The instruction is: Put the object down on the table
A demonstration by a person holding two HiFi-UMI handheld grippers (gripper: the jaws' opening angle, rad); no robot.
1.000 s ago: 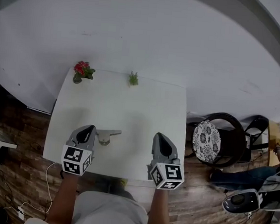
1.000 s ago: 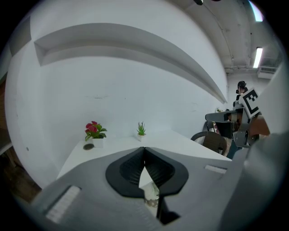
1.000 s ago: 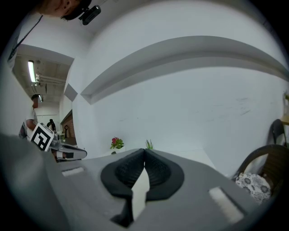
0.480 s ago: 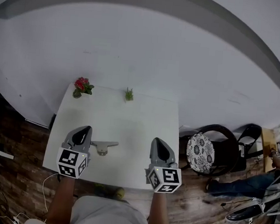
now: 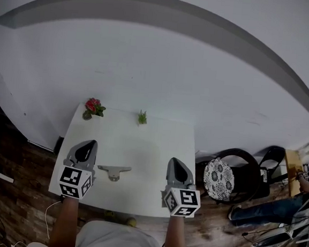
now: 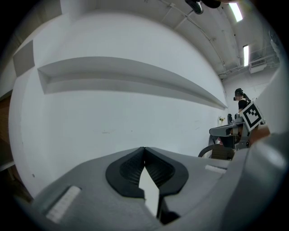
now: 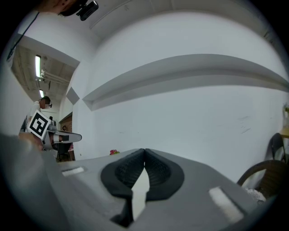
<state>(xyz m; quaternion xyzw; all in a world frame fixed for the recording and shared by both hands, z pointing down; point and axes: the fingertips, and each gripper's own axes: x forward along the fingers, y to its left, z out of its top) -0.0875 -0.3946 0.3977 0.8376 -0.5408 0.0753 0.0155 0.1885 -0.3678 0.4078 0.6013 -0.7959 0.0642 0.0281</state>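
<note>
A small grey metal object point(image 5: 114, 171) lies flat on the white table point(image 5: 142, 146), between the two grippers and nearer the left one. My left gripper point(image 5: 88, 147) hovers at the table's left front, tilted up toward the wall, shut with nothing between its pads point(image 6: 144, 153). My right gripper point(image 5: 175, 165) hangs at the right front, also shut and empty, its fingertips point(image 7: 144, 153) touching. Both gripper views show only the white wall ahead; the object is hidden from them.
A red flower pot point(image 5: 93, 108) and a small green plant point(image 5: 142, 117) stand at the table's far edge by the white wall. A chair with a patterned cushion point(image 5: 218, 177) sits right of the table. A seated person point(image 5: 265, 208) is at the far right. Wooden floor surrounds.
The head view has lifted, showing more wall and less floor. The left gripper has drawn away from the grey object, which stays on the table.
</note>
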